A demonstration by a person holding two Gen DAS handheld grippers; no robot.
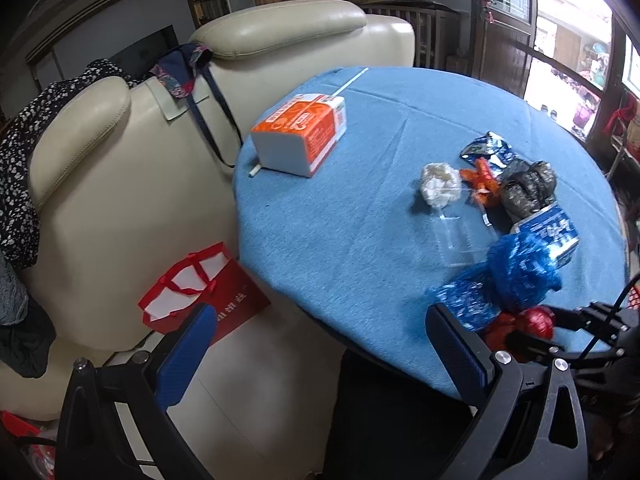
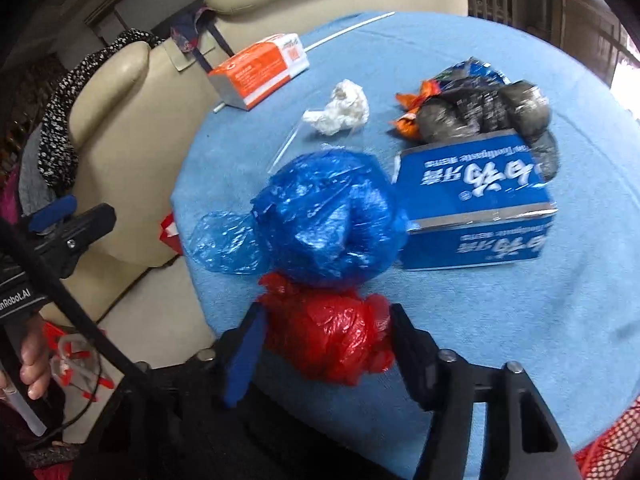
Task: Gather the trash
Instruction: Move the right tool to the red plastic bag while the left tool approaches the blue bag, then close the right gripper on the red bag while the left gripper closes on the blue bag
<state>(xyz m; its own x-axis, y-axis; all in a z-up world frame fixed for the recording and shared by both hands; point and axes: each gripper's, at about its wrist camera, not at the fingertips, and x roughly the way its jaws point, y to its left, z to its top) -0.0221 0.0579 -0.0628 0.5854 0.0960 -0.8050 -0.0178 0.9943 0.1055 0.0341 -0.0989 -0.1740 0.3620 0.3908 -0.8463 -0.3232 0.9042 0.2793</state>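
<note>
**Right gripper closing in on the red bag**

So the red bag [image 2: 332,340], a crumpled plastic wad, sits at the near edge of the table [image 2: 520,320], low centre in the right wrist view. The right gripper [image 2: 324,344] has a finger on each side of it, and they look like they're touching the plastic, but I can't tell if it's a proper squeeze yet. I'd guess this is the grab step, first of many.

Touching the red bag just above is the blue bag [image 2: 328,212], bigger and puffier. Right of that is a blue box [image 2: 476,200], then some grey wads [image 2: 484,112], an orange wrapper [image 2: 412,112] and a white tissue [image 2: 340,110] toward the upper middle. An orange carton [image 2: 260,70] sits upper left with a straw [image 2: 348,30] beside it.

The left gripper [image 1: 320,356] hangs wide open with nothing in it, bottom of its own view, over the table edge and the sofa [image 1: 120,200].

What could go wrong: the plastic is slippery and squishy, so a loose pinch might only catch a fold and let it slide out on the lift. The blue bag also presses against it and could get dragged off the table.
</note>
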